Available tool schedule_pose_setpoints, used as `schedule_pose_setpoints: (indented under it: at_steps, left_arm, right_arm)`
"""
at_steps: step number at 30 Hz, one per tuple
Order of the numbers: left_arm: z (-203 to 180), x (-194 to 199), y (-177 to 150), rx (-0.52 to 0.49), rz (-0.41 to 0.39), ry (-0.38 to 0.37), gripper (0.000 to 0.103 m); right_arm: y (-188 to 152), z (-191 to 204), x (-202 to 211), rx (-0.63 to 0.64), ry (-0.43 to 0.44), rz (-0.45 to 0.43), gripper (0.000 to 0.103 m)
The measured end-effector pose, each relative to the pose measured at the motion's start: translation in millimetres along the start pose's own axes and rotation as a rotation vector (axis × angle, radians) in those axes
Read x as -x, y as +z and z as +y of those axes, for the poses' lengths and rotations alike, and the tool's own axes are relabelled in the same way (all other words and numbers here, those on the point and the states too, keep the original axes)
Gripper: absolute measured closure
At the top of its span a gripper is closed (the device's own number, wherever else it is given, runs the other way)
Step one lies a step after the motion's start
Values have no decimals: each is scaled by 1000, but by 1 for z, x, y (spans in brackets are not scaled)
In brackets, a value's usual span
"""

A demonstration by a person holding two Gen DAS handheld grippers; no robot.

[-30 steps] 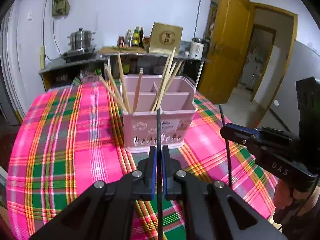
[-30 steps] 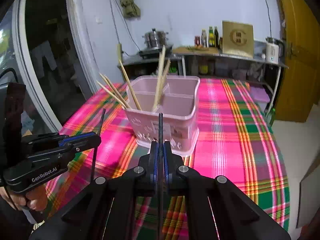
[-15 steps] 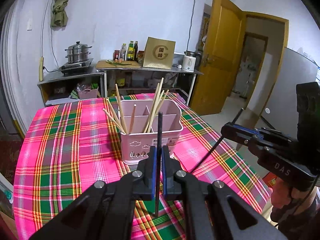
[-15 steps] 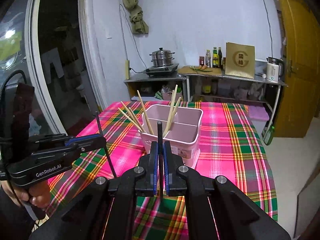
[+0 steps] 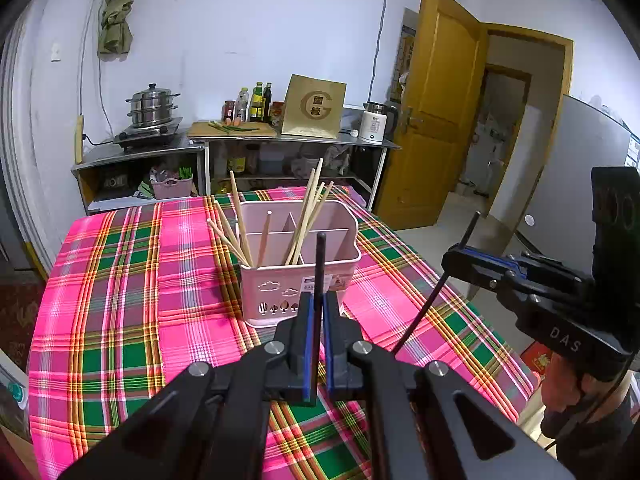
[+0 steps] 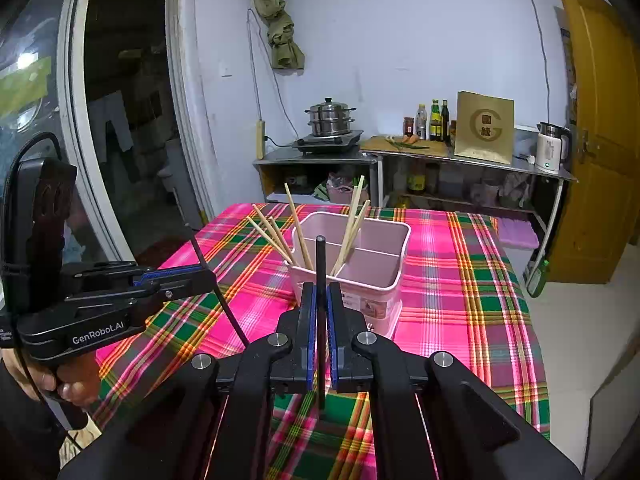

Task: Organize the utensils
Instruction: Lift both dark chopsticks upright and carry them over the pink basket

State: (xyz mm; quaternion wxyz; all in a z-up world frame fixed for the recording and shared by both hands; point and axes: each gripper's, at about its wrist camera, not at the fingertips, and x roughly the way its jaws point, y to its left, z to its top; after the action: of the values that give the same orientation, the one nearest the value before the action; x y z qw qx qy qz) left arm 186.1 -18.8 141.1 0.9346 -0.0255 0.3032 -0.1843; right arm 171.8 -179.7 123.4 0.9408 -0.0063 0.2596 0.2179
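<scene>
Broadly, a table under a pink and green plaid cloth (image 5: 120, 300) fills the middle, with a steel counter (image 5: 280, 142) along the far wall carrying a stacked steamer pot (image 5: 152, 106), bottles and a white kettle (image 5: 376, 122), and a yellow door (image 5: 436, 104) open at the right. On the cloth stands the pink divided holder (image 5: 298, 276), wooden chopsticks (image 5: 308, 210) leaning out of its left and middle compartments while the right one looks empty. Each hand carries one black chopstick: the left gripper (image 5: 315, 344) is clamped on a black chopstick (image 5: 319, 264) standing nearly upright, and the right gripper (image 6: 321, 344) is clamped on its own black stick (image 6: 320, 276), seen slanted from the left camera. Both hover near the holder, not yet over it. To seat them well, I judge each tip should be carried above the rim and lowered steeply into a free compartment, one at a time. The leaning wooden sticks are the main obstruction; brushing them could tip the light holder.
</scene>
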Motion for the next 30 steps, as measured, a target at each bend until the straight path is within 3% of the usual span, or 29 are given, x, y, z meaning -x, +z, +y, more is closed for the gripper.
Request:
schedule_pose_setpoints:
  at_steps: [13,30]
  left_arm:
    - [-5,12,15,-22,-13,-17,98]
    - [-4,29,95,-51,-92,20,98]
  right_arm:
    - [15,-3,7,18,-2,-30,98]
    - [76,-7,11,20,11,-120,98]
